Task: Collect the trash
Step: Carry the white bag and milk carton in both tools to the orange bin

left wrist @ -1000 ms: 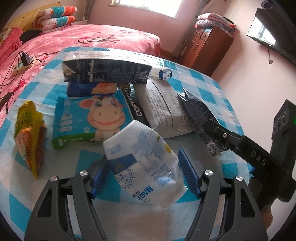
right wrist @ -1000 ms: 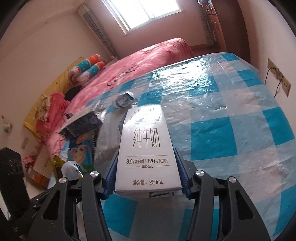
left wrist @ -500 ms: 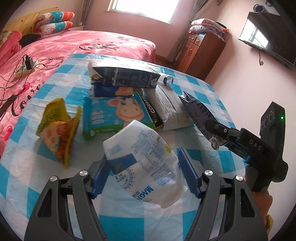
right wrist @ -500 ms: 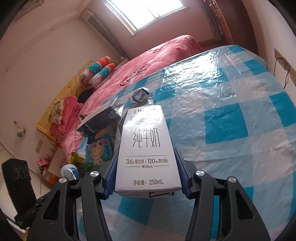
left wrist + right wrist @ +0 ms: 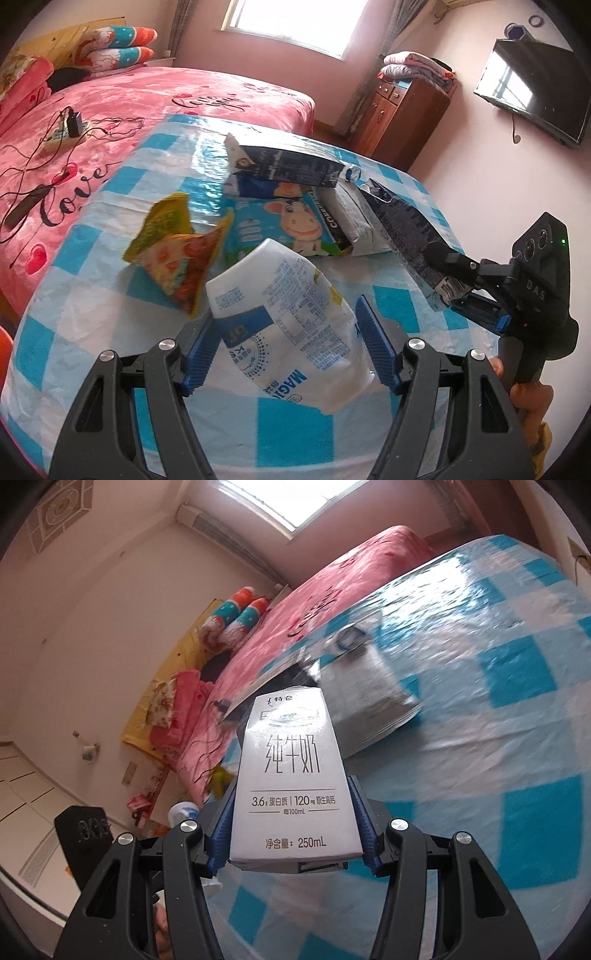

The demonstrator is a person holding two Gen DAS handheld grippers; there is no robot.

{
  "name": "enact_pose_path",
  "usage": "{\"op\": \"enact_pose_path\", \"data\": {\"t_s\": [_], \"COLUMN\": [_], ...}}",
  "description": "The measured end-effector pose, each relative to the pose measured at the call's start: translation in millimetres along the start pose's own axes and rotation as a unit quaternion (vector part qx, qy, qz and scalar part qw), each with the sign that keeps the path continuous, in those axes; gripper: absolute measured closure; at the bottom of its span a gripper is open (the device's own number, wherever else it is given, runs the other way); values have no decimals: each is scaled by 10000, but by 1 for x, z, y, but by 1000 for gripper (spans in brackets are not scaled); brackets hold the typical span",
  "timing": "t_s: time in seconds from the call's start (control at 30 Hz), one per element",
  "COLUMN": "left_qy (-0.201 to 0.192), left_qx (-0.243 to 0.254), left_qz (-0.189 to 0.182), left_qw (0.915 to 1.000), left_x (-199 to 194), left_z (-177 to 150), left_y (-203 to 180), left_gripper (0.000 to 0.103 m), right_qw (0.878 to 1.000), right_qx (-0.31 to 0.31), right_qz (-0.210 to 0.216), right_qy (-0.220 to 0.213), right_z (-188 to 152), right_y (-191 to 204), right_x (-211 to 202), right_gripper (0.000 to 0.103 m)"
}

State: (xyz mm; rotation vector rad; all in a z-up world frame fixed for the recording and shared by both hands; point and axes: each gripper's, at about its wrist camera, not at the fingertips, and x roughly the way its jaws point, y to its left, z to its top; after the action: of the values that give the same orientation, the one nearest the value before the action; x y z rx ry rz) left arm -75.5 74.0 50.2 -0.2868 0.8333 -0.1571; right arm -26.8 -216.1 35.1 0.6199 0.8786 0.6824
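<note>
With both sets of fingers clamped, we lift the crumpled white plastic pouch (image 5: 291,325) and the grey milk carton (image 5: 293,794) clear of the table (image 5: 110,295) for disposal.

Glossy plastic tablecloth (image 5: 92,295); glossy plastic pouch (image 5: 291,310); smooth paperboard carton (image 5: 291,782)

Your left gripper (image 5: 288,343) sat bottom centre, jaws half-spread, clamped on load. Your right gripper (image 5: 291,834) likewise, bottom centre, pads pressed on load; your hand (image 5: 528,402) showed lower right.
</note>
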Motion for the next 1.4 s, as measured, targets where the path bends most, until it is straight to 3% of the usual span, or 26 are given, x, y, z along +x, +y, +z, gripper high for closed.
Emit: {"op": "enact_pose_path", "data": {"t_s": [0.37,0.83,1.17,1.4], "left_qy": [-157,-282,-258,-138], "left_qx": [-231,-941,-1724,-2229], "left_qz": [118,722,1544,1888], "left_qw": [9995,9925,9725,9563], "left_x": [-30,-77,-122,-135], "left_z": [-10,-37,-84,-116], "left_y": [43,145,243,298], "left_gripper": [31,31,31,31], "right_qw": [9979,9808,9500,9321], "right_qx": [-144,-593,-1387,-1766], "right_qz": [448,926,1157,1127], "right_qy": [446,1611,2549,2955], "right_z": [-25,-73,-131,-164], "right_y": [55,148,238,272], "right_x": [31,111,183,223], "right_gripper": [47,47,47,47]}}
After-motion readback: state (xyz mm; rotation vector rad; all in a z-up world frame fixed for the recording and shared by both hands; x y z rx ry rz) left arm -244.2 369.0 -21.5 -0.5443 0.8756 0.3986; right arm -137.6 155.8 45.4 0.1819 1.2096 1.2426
